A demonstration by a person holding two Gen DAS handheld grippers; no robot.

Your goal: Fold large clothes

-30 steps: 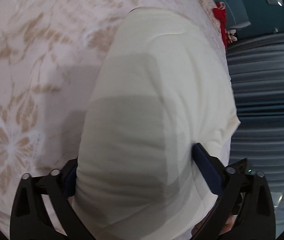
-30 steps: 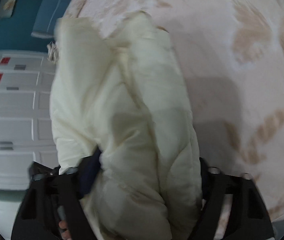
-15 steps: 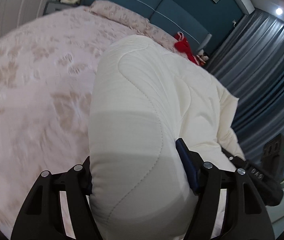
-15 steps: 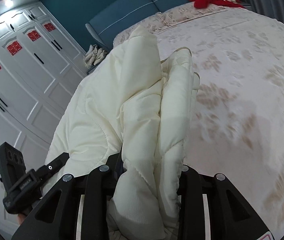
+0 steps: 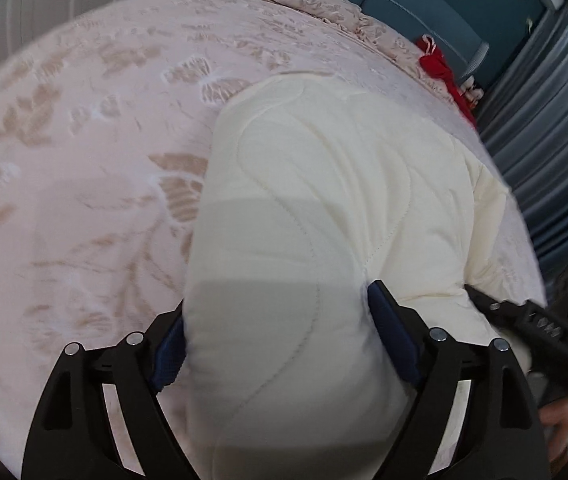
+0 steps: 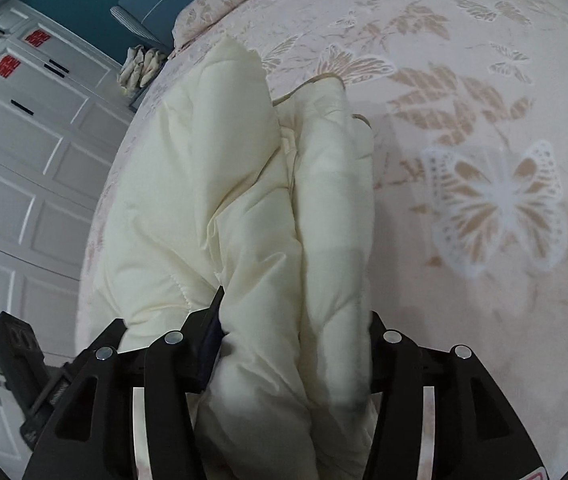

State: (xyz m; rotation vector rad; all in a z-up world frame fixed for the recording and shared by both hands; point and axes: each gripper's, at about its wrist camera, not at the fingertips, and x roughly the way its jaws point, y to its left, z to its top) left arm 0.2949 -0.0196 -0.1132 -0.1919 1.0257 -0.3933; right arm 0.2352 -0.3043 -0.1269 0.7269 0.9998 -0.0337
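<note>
A thick cream quilted garment (image 5: pixel 324 200) lies bunched on a pink bed with a butterfly pattern (image 5: pixel 83 160). My left gripper (image 5: pixel 275 340) is shut on a thick fold of it, blue pads pressed into both sides. My right gripper (image 6: pixel 296 328) is shut on another bundled part of the same garment (image 6: pixel 243 200), whose folds run away from me over the bed (image 6: pixel 484 160). The other gripper's black body shows at the right edge of the left wrist view (image 5: pixel 544 320) and at the lower left of the right wrist view (image 6: pixel 23 360).
A red item (image 5: pixel 440 68) lies near the pink pillows by the blue headboard (image 5: pixel 424 12). Grey curtains (image 5: pixel 556 120) hang on the right. White wardrobe doors (image 6: pixel 23 160) stand left of the bed, with a pile of pale cloth (image 6: pixel 139 68) beside the headboard.
Both grippers have kept their hold on the garment and tipped back down toward the bed after swinging up. The garment has come lower over the bedspread.
</note>
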